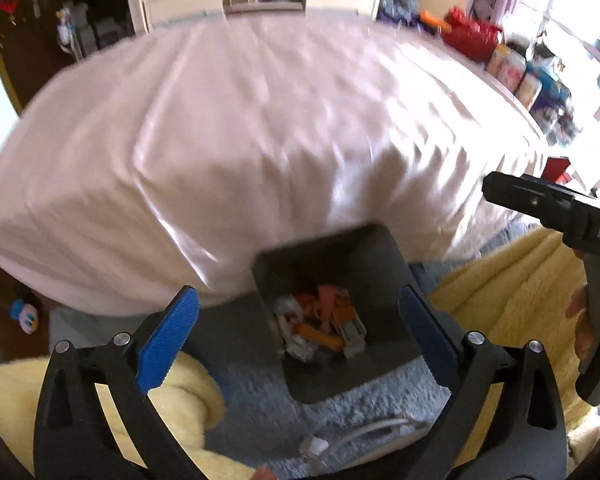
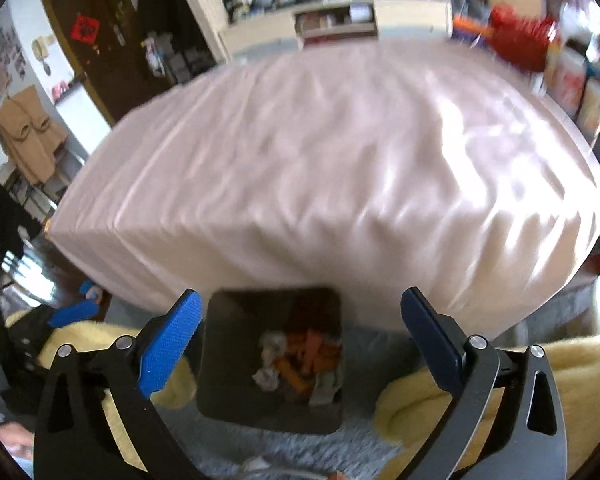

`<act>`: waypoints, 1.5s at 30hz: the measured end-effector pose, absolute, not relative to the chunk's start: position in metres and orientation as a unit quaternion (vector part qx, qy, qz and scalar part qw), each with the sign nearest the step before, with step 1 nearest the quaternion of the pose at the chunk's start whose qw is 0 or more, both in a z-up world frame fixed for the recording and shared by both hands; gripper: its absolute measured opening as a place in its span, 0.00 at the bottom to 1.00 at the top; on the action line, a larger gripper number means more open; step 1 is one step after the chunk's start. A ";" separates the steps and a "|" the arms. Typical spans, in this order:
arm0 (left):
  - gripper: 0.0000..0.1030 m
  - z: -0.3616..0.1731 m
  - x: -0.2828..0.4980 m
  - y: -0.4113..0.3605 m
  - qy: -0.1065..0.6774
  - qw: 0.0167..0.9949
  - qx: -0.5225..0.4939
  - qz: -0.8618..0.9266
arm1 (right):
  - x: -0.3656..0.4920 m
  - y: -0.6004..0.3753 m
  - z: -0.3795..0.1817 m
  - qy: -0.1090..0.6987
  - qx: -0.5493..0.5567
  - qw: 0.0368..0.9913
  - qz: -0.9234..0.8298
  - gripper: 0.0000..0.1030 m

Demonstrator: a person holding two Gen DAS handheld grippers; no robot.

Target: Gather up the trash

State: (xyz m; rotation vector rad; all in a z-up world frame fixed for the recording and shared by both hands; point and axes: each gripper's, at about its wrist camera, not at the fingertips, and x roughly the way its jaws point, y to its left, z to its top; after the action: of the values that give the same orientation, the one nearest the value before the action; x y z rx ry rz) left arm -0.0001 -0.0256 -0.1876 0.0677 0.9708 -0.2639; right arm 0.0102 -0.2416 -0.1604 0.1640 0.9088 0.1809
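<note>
Both tools hung over the dark square plastic bin (image 1: 332, 320), and the left gripper (image 1: 298, 338) stood with its jaws spread wide, nothing between them; the right gripper (image 2: 300, 340) was the same, wide apart and empty. The trash (image 2: 300, 364), a heap of orange wrappers and crumpled white paper, lay at the bottom of that bin, which sat on grey shaggy carpet (image 1: 260, 396) right against the foot of the bed with its pale pink sheet (image 1: 240, 140). The risk, as I judged it: with 2 tools crowding 1 narrow opening, a careless move could clip the rim and tip the bin, spilling the lot back onto the carpet. A white cable with a plug (image 1: 356, 436) lay on the carpet near the bin and could snag a finger. Yellow fluffy blankets (image 2: 540, 376) flanked the bin on both sides. Beyond the bed, a cluttered room: a cream headboard shelf (image 2: 340, 20), a dark brown door (image 2: 96, 36), red bags (image 1: 472, 36) by the window.
</note>
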 end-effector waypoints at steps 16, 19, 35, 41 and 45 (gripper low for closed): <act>0.92 -0.046 -0.043 0.006 0.297 0.951 -0.002 -0.090 | -0.054 -0.276 -0.040 0.241 0.008 0.970 -0.020 0.97; 0.92 -0.031 -0.051 0.005 0.274 0.959 0.013 -0.071 | -0.061 -0.274 -0.025 0.221 0.007 0.975 -0.022 0.97; 0.92 -0.005 -0.068 0.006 0.232 0.971 0.025 -0.043 | -0.078 -0.272 0.006 0.171 -0.007 0.984 -0.049 0.97; 0.92 -0.005 -0.065 0.003 0.232 0.971 0.026 -0.047 | -0.071 -0.269 0.007 0.187 -0.008 0.981 -0.051 0.97; 0.92 -0.007 -0.061 0.002 0.239 0.970 0.025 -0.048 | -0.068 -0.267 0.006 0.190 -0.010 0.980 -0.054 0.97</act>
State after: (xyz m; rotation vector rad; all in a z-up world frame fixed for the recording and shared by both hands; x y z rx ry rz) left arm -0.0611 0.0023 -0.0067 0.0513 0.4822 -0.0978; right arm -0.0682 -0.2671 0.0064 -0.0200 0.3817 -0.1088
